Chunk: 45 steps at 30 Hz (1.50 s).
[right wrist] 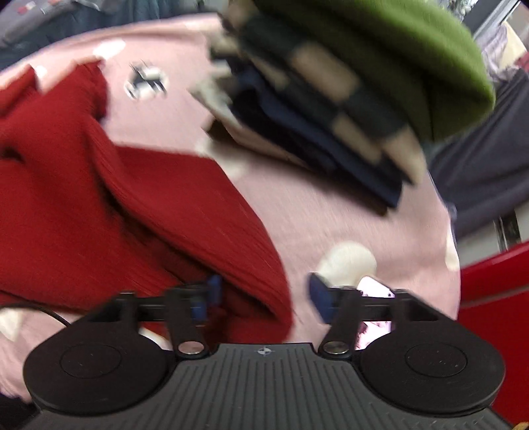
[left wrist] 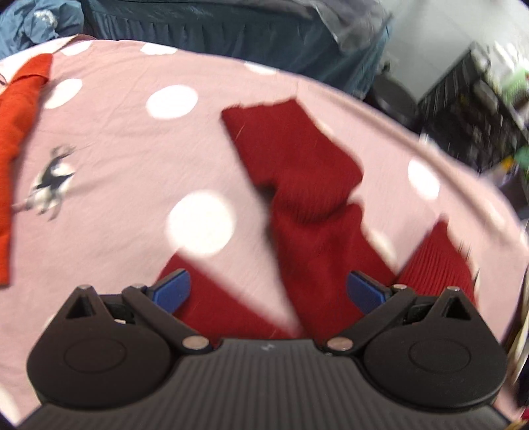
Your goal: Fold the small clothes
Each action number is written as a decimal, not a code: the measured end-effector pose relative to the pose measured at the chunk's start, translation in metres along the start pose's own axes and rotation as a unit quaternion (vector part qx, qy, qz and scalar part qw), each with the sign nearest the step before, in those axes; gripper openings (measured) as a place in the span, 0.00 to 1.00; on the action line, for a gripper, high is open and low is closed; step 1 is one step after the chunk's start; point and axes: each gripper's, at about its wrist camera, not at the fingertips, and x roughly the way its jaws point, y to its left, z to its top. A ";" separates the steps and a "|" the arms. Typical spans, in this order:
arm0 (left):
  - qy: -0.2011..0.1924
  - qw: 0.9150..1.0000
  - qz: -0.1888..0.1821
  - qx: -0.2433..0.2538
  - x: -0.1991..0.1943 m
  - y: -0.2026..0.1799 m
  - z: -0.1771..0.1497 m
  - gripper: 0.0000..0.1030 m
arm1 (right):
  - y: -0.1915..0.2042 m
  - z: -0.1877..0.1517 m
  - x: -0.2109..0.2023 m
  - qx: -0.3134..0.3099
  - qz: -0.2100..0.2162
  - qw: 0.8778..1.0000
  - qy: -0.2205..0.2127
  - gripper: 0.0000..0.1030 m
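A dark red ribbed knit garment (left wrist: pixel 307 185) lies crumpled on the pink polka-dot sheet (left wrist: pixel 125 139). My left gripper (left wrist: pixel 269 291) is open just above the garment's near part, blue pads wide apart. In the right wrist view the same red garment (right wrist: pixel 115 205) fills the left side. My right gripper (right wrist: pixel 264 294) is open, with the garment's edge lying between its blue pads; the frame is blurred.
An orange garment (left wrist: pixel 16 109) lies at the sheet's far left. A stack of folded clothes (right wrist: pixel 330 109) with a green one on top sits at the right. A red bin edge (right wrist: pixel 496 297) is at the right. A dark blue bed skirt (left wrist: pixel 231 29) runs behind.
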 end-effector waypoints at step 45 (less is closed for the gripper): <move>0.016 0.979 -0.122 0.160 0.088 -0.084 -0.022 0.14 | 0.018 0.018 0.000 0.060 0.126 0.990 0.003 1.00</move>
